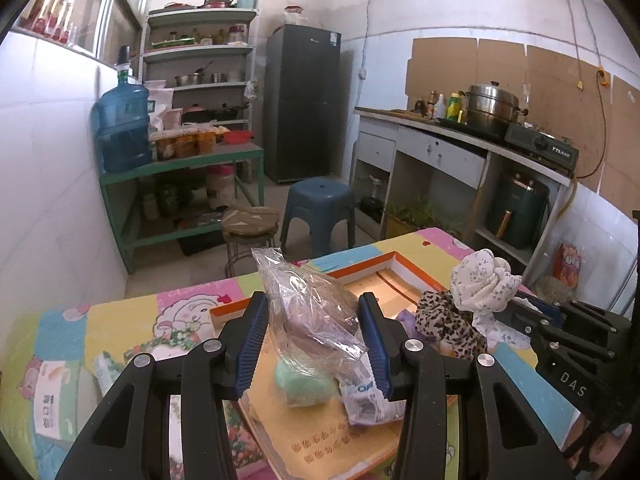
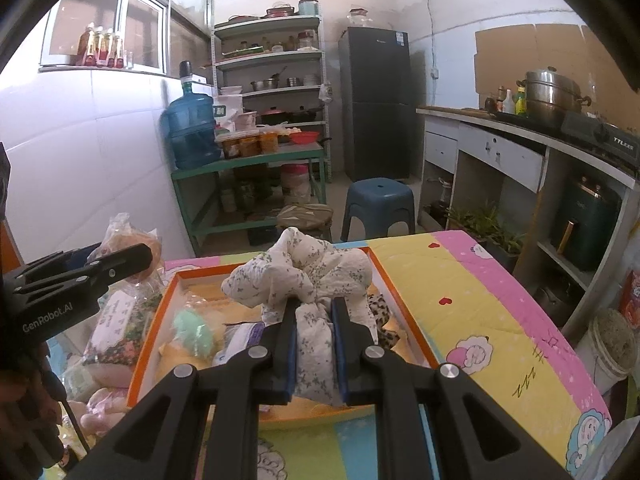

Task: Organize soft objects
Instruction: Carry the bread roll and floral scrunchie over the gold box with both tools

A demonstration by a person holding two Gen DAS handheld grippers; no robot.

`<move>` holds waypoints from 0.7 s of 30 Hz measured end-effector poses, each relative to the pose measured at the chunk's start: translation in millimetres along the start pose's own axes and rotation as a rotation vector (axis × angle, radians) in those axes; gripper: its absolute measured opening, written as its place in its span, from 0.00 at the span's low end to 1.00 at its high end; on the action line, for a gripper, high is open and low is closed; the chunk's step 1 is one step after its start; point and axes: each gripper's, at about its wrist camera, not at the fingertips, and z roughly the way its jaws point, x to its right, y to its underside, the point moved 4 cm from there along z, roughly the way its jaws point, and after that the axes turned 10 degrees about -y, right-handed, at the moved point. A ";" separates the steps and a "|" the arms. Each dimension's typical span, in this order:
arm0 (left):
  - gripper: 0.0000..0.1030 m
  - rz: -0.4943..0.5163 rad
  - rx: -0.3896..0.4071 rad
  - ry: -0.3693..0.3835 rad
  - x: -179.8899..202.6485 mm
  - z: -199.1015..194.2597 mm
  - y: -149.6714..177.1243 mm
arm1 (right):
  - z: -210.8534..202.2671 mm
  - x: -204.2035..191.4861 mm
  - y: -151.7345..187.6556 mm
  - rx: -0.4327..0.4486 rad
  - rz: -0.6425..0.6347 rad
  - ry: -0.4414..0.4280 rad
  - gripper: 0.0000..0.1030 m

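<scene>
Black gripper arms with blue pads fill the bottom of both wrist views. Beyond them, the tabletop point(image 2: 500, 320) wears a bright cartoon-print cloth in yellow, pink and blue, and on it sits the landmark, a shallow orange-rimmed tray point(image 2: 404, 312) with a pale yellow inside.

Largest of the soft things is the white floral cloth bundle point(image 2: 304, 276), knotted into lumps. It is raised above the tray's middle, its long axis running away from the right wrist camera, the knotted head pointing toward the tray's far rim and a flat tail trailing back toward the camera. The right gripper point(image 2: 314, 346) is clamped tight on that tail, both pads pressed into the fabric.

Next is a crinkled clear plastic bag point(image 1: 312, 308) with something brownish inside. It stands up over the near part of the tray, its twisted top pointing up and away from the left wrist camera. The left gripper point(image 1: 314, 344) stands about half spread with the bag between its pads; the pads flank the plastic, but I cannot tell whether they press on it.

Inside the tray, below the cloth bundle, lies a leopard-print fabric piece point(image 1: 448, 326), crumpled. Nearer the tray's left side sits a small mint-green fluffy ball point(image 2: 194, 330), and beside it a small printed packet point(image 2: 240, 340).
</scene>
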 end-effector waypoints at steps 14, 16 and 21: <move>0.46 -0.001 -0.046 0.012 9.3 39.9 -5.7 | 27.6 14.3 -2.7 -0.020 0.006 0.026 0.15; 0.46 -0.005 -0.052 0.013 11.0 44.8 -6.4 | 31.3 15.6 -2.8 -0.023 0.007 0.026 0.15; 0.46 -0.012 -0.074 0.015 13.5 61.1 -6.6 | 42.0 19.2 -1.7 -0.032 0.011 0.023 0.15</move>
